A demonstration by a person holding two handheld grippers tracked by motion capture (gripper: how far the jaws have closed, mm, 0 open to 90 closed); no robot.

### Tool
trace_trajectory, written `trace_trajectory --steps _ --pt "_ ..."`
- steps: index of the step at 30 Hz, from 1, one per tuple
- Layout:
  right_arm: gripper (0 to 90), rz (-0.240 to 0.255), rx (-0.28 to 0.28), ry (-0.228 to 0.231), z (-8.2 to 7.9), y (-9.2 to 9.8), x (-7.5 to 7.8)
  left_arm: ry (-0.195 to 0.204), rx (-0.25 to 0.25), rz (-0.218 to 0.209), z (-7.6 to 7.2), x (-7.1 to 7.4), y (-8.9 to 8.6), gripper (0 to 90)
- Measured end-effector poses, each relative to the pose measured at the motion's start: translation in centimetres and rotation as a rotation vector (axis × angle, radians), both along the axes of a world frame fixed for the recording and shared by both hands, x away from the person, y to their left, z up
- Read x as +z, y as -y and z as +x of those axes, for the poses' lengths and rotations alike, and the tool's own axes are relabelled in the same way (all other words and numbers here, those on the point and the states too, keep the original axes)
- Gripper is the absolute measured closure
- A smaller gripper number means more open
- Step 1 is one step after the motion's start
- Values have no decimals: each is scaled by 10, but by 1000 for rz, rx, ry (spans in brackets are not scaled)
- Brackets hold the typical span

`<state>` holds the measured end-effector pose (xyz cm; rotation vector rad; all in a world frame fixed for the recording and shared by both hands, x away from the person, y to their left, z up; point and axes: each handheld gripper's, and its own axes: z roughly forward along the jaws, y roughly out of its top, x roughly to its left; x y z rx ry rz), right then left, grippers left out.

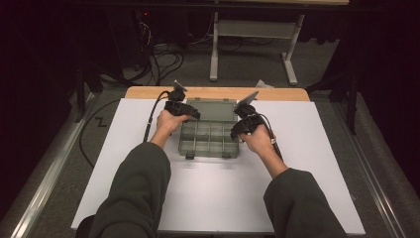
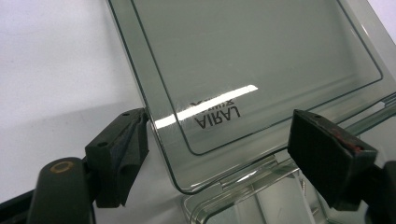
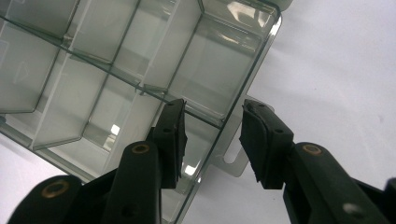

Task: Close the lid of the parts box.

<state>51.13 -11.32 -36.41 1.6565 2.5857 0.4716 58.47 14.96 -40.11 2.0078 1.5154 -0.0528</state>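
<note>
On the white table [image 1: 148,188], the organizer box's [image 3: 93,84] side wall stands between the right gripper's [image 3: 212,140] fingers [image 3: 264,140].

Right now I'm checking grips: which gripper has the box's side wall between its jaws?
The right gripper: its jaws straddle the organizer box wall. The left gripper flanks the open lid.

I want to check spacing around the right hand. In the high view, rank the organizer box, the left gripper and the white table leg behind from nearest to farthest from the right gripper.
1. Organizer box, right beside the right gripper.
2. Left gripper, across the box.
3. White table leg, far behind.
</note>
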Motion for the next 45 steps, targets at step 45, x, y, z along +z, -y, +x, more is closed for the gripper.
trace_trajectory --steps 45 --pt "628 -20 46 12 0 -1 0 56 0 -8 -4 5 -10 435"
